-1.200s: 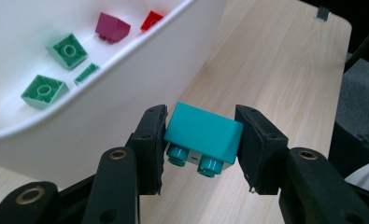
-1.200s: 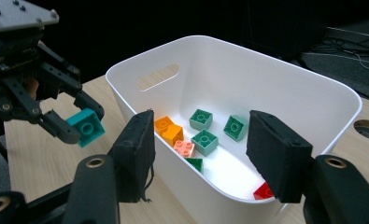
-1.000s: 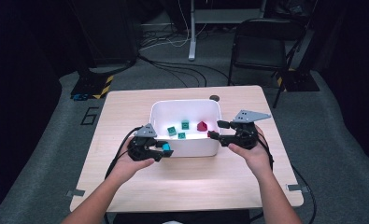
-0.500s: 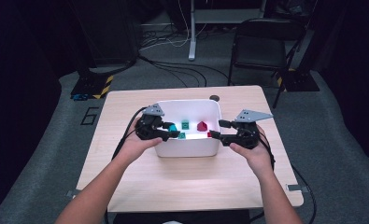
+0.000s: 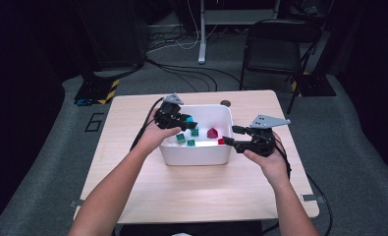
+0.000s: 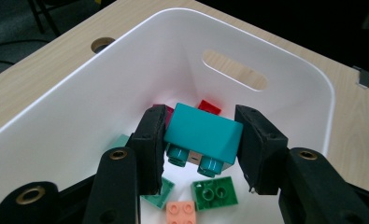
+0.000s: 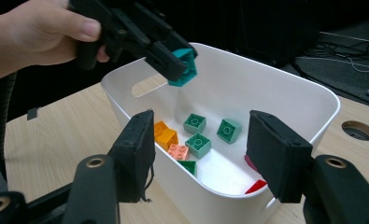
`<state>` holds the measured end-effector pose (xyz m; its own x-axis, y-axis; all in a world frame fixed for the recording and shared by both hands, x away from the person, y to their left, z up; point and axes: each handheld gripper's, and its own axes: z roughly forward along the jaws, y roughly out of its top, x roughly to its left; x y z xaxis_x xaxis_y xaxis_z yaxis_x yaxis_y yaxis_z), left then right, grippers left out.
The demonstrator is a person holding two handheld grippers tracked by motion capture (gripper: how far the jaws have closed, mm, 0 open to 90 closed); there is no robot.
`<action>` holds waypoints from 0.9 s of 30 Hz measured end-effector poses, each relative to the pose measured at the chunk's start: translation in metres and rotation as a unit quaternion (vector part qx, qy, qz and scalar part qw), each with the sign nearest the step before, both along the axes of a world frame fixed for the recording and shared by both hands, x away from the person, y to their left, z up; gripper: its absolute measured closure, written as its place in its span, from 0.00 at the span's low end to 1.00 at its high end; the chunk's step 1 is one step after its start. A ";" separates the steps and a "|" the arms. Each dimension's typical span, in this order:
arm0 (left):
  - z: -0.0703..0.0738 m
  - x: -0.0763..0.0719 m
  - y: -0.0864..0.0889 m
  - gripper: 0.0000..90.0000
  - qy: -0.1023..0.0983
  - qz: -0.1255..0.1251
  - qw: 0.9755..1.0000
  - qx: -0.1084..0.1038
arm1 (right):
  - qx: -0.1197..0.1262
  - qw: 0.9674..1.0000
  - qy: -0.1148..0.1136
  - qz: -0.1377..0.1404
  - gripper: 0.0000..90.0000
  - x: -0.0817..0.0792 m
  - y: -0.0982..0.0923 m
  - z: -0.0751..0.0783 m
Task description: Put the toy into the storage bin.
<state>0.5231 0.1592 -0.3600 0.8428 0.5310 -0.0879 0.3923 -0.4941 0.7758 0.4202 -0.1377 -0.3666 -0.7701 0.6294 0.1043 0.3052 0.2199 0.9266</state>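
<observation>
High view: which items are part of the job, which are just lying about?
In the job:
left gripper, shut on the teal brick
white bin
loose bricks in the bin
right gripper, open beside the bin

Lying about:
folding chair
floor cables

A teal two-stud brick (image 6: pixel 202 133) is clamped between black jaws, studs turned downward, and is held above the white bin (image 6: pixel 285 100), at its ten o'clock corner.
</observation>
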 end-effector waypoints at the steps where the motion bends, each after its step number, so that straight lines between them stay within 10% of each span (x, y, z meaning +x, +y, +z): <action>1: -0.001 0.004 -0.003 0.61 0.000 -0.002 1.000 0.000 | 0.001 1.000 0.001 0.000 0.46 0.000 0.000 0.000; 15: -0.025 0.037 -0.033 0.61 0.014 0.003 1.000 0.013 | 0.010 1.000 -0.003 -0.005 0.46 -0.002 -0.006 0.002; 27: -0.022 0.037 -0.027 0.47 0.007 0.026 0.999 0.033 | 0.011 1.000 -0.003 -0.006 0.46 -0.001 -0.007 0.003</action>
